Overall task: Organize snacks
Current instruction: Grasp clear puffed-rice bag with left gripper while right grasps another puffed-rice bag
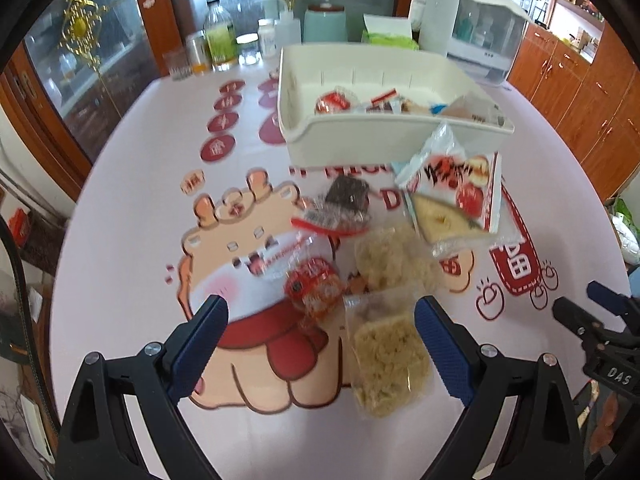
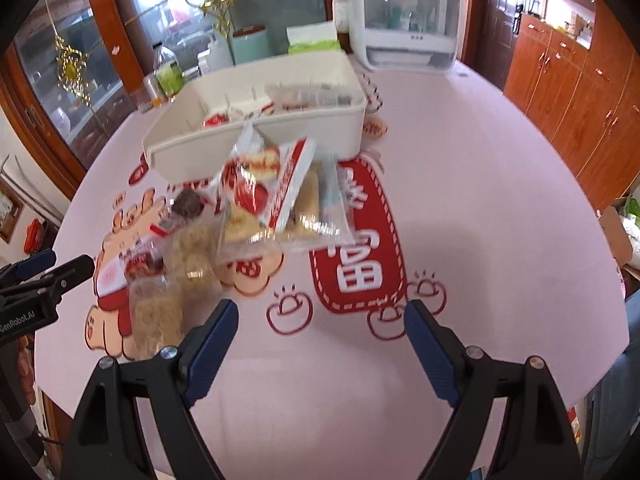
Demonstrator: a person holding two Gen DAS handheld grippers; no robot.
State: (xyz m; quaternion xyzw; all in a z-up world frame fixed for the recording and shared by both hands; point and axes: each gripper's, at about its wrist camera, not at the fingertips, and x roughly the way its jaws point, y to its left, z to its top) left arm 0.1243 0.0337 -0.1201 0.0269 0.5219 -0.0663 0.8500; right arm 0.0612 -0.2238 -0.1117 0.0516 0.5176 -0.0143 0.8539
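A white storage bin [image 1: 384, 136] [image 2: 192, 156] stands on the table with several wrapped snacks inside. In front of it lies a pile of loose snacks: a red-and-white bread packet [image 1: 456, 192] [image 2: 276, 184], a dark brownie packet [image 1: 346, 194] [image 2: 188, 202], a red round snack [image 1: 316, 284] [image 2: 138, 264], and two pale shredded cakes [image 1: 386, 356] [image 2: 156, 316]. My left gripper [image 1: 320, 316] is open and empty just in front of the pile. My right gripper [image 2: 320, 320] is open and empty, to the right of the pile over bare tablecloth.
The table has a pink cloth [image 2: 500, 220] with cartoon prints. Bottles and jars [image 1: 218, 40] stand at the far left edge. A white appliance [image 2: 400, 20], a tissue pack [image 2: 312, 38] and a teal canister [image 1: 324, 22] stand at the back. Wooden cabinets [image 2: 580, 92] line the right.
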